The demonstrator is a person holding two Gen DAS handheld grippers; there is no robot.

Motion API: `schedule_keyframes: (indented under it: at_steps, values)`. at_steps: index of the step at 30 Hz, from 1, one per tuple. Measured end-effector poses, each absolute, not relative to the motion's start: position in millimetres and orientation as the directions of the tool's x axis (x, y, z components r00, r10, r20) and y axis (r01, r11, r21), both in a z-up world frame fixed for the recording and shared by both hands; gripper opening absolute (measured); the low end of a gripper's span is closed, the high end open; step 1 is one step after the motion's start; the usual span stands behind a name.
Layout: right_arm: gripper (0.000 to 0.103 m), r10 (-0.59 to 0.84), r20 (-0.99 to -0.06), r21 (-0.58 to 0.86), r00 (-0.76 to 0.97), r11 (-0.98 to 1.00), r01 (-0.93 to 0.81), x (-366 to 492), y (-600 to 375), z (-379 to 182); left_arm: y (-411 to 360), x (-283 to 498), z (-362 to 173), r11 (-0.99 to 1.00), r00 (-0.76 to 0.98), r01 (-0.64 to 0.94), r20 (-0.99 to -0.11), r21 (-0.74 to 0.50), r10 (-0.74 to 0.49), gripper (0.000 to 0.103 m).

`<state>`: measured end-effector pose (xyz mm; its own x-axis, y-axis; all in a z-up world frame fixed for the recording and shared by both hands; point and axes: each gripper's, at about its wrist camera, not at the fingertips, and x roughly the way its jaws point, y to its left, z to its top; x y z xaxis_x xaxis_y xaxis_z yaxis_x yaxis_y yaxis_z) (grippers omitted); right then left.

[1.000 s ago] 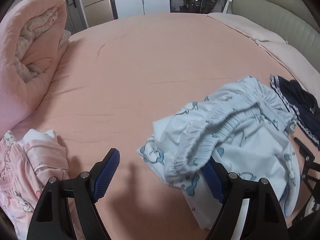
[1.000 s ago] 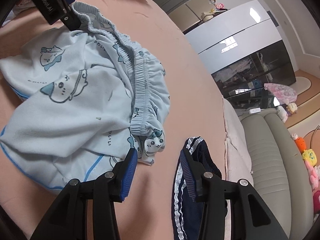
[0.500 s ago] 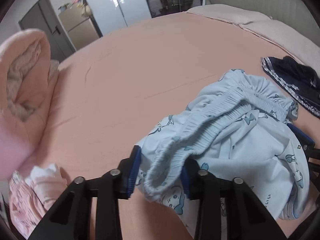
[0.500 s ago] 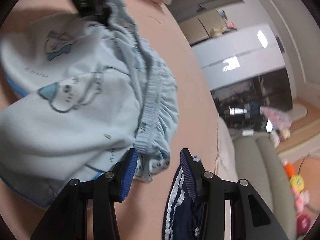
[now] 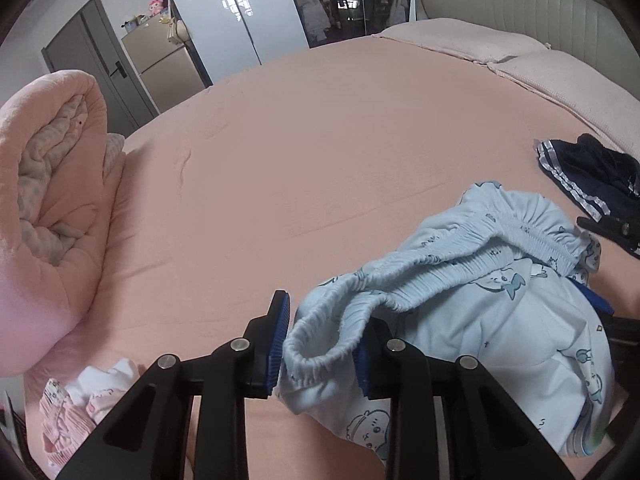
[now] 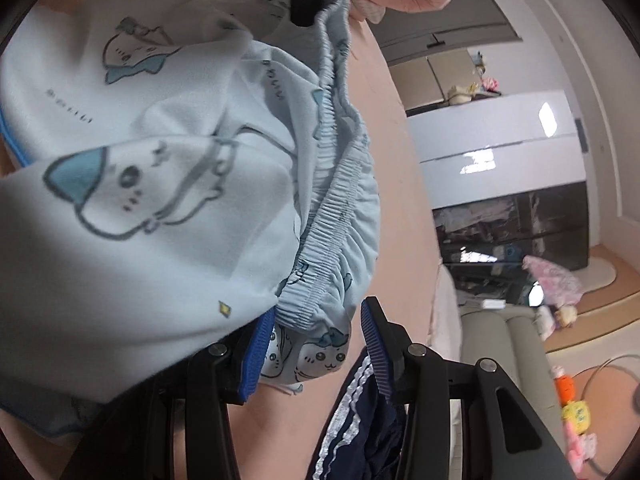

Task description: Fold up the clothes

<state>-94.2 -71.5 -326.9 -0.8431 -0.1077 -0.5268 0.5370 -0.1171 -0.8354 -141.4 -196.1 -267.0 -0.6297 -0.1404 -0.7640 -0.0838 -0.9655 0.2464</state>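
Left tongs [image 5: 320,354] closing on the waistband of the pale blue shorts [image 5: 480,308] on the bed [image 5: 320,152]
Right tongs [image 6: 310,350] partly open — the waistband's other end lies between them, unclamped — navy shorts [image 6: 356,428] just beneath.

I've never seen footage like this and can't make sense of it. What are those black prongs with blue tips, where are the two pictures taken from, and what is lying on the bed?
The black prongs are two-finger grippers, one held in each of a person's hands; there is no robot arm. Each picture comes from a wide-angle camera on one gripper, looking along its fingers.

In the left view, the left gripper is closing on the elastic waistband of light blue cartoon-print shorts, which sits between its blue pads. In the right view, the right gripper has the other end of the waistband between its pads, with a gap on one side.

On the pink bed sheet also lie a navy striped garment, a rolled pink quilt and small pink clothes.
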Motion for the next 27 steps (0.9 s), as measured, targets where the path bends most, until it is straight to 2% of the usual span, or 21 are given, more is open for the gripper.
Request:
schedule_keyframes:
  at_steps: [6, 12, 19, 27]
  values:
    - [0.044, -0.072, -0.496, -0.851, -0.865, -0.160, 0.501, -107, -66, -317, -202, -147, -269, -0.962, -0.629, -0.091, -0.764, 0.259, -0.146, 0.026]
    - [0.044, -0.063, -0.502, -0.851, -0.862, -0.141, 0.506, -119, -66, -325, -200, -149, -270, -0.964, -0.621, -0.079, -0.769, 0.253, -0.151, 0.026]
    - [0.044, -0.149, -0.430, -0.903, -0.890, 0.041, 0.429, -91, -55, -344, -207, -149, -274, -0.969, -0.611, -0.066, -0.777, 0.237, -0.148, 0.026]
    - [0.044, -0.173, -0.391, -0.920, -0.904, 0.106, 0.377, -96, -64, -355, -204, -146, -281, -0.968, -0.597, -0.062, -0.787, 0.243, -0.159, 0.026]
